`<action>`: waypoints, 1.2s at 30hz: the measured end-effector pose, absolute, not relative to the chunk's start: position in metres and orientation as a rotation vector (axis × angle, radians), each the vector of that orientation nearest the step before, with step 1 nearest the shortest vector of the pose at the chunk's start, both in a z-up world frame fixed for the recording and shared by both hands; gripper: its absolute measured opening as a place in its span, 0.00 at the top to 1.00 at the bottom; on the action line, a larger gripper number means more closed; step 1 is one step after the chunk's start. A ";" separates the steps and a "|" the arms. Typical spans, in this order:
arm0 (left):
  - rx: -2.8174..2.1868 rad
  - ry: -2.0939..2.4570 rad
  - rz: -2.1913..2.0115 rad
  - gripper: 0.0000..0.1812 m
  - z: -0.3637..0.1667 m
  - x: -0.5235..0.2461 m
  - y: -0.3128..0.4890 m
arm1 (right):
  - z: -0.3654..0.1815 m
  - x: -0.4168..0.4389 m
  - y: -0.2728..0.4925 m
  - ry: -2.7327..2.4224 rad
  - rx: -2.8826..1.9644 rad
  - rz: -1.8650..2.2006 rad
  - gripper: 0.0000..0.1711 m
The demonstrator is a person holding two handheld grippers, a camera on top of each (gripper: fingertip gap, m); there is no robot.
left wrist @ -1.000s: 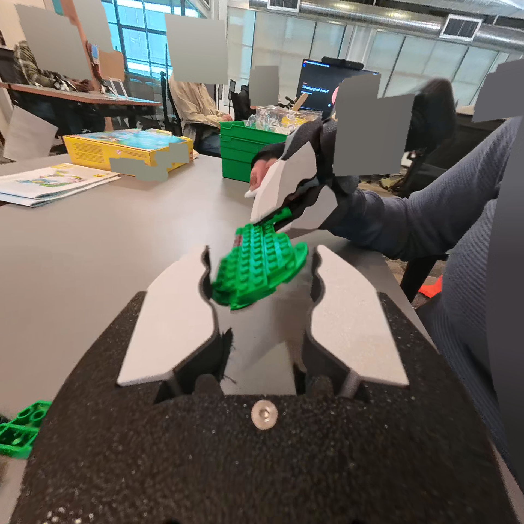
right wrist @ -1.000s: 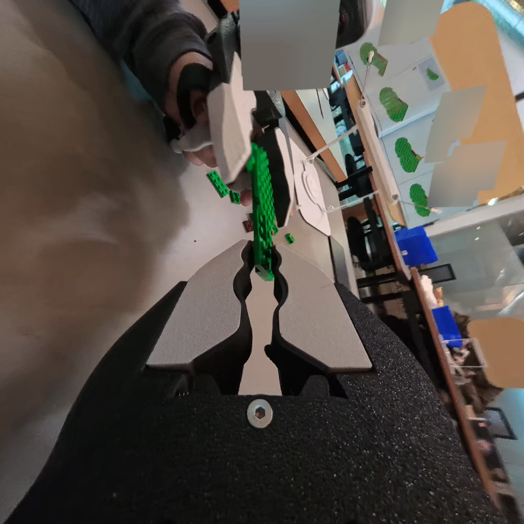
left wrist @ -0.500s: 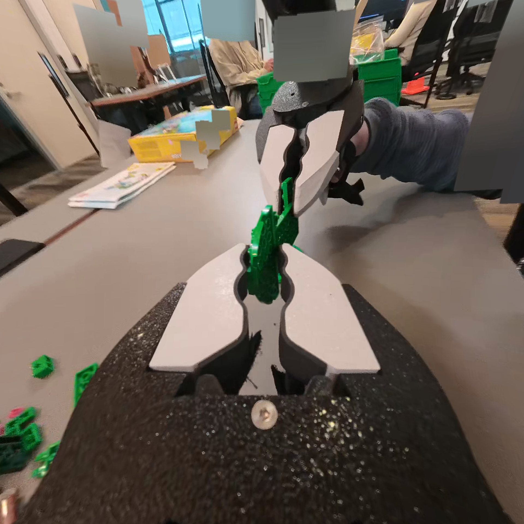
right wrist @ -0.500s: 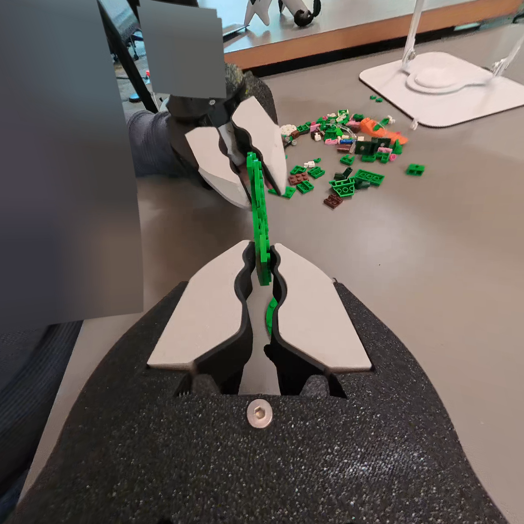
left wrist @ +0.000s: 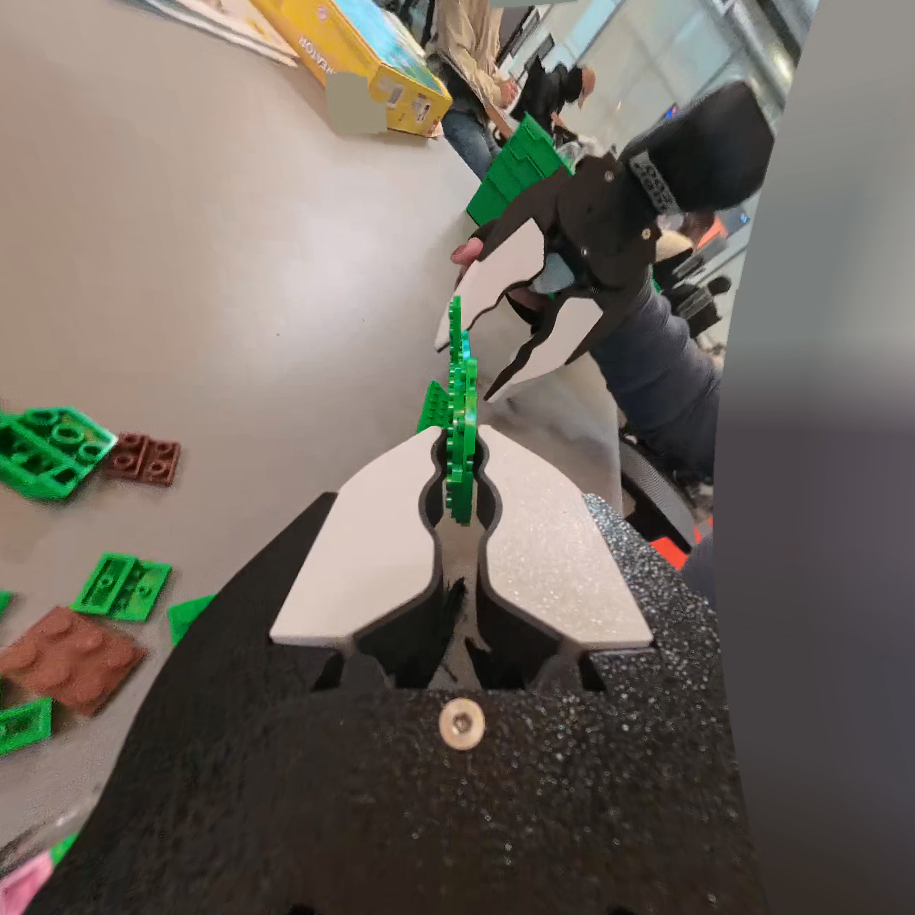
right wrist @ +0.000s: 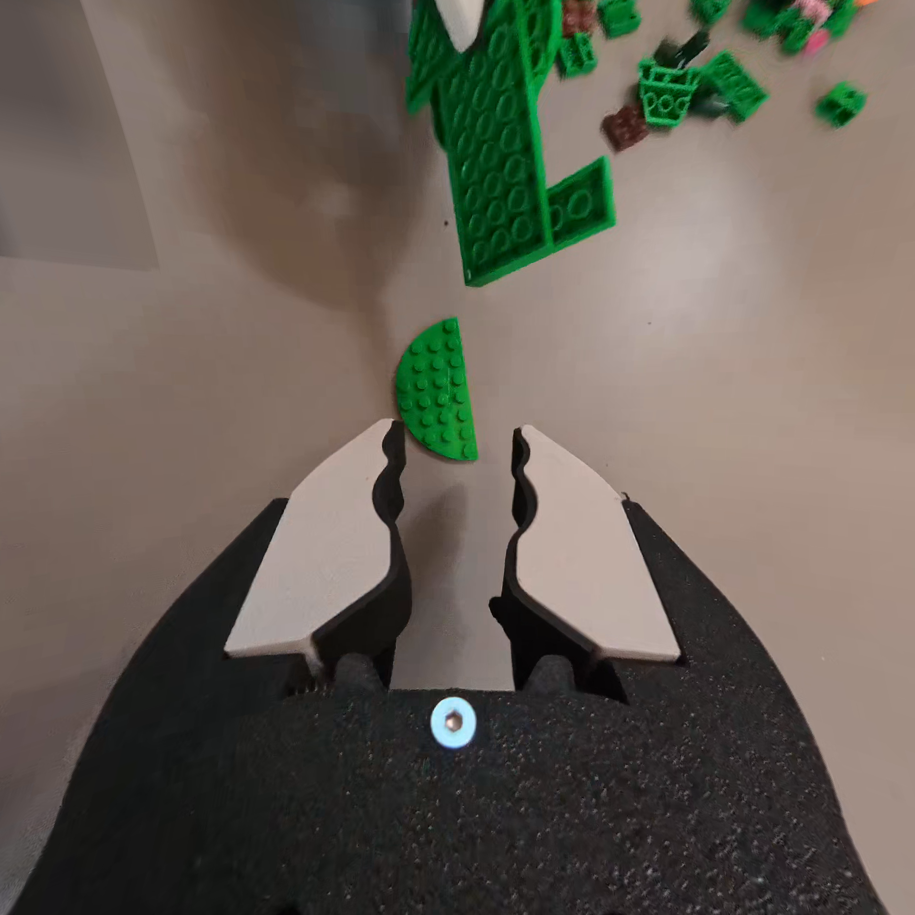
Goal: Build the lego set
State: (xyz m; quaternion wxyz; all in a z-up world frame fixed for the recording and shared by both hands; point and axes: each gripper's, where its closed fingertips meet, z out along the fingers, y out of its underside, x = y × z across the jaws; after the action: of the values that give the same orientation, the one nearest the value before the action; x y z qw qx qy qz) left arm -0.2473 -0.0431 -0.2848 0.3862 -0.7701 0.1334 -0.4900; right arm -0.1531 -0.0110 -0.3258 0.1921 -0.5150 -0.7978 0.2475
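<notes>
My left gripper (left wrist: 458, 435) is shut on a green plate assembly (left wrist: 460, 396), held on edge above the grey table (left wrist: 223, 297). My right gripper (left wrist: 463, 372) shows beyond it, open, with its tips by the assembly's far end. In the right wrist view my right gripper (right wrist: 455, 427) is open and empty and points down at the table. A green half-round plate (right wrist: 438, 391) lies studs up just past its fingertips. The assembly's underside (right wrist: 500, 163) hangs above the table, with a fingertip (right wrist: 463, 25) of the left gripper on its top end.
Loose green and brown pieces (left wrist: 69, 656) lie at the left of the table; more loose pieces (right wrist: 693, 84) show at the top right of the right wrist view. A yellow box (left wrist: 376, 64) and green bins (left wrist: 515, 168) stand at the far edge. People sit behind. The tips of one gripper are about 11 cm away from the tips of the other.
My right gripper has opened, let go of the plate assembly and turned down toward the table. My left gripper still holds the assembly and has tilted and swung toward the loose pieces.
</notes>
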 end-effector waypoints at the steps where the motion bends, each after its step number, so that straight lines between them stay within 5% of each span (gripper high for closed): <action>1: -1.964 0.310 -1.254 0.96 -0.287 -0.251 -0.042 | -0.329 -0.156 -0.012 -2.268 -1.452 0.681 0.76; 25: -2.133 0.125 -1.422 0.96 -0.300 -0.224 -0.061 | -0.348 -0.140 -0.017 -2.438 -1.317 0.645 0.82; 36: -2.088 0.163 -1.450 0.96 -0.302 -0.167 -0.059 | -0.264 -0.100 -0.046 -2.006 -1.718 1.716 0.82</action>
State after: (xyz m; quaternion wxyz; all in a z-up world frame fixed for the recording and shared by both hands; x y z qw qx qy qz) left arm -0.1675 -0.0589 -0.3023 0.2927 -0.7837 0.0610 -0.5444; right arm -0.0996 -0.0465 -0.2642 -0.0038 -0.5454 -0.6369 0.5448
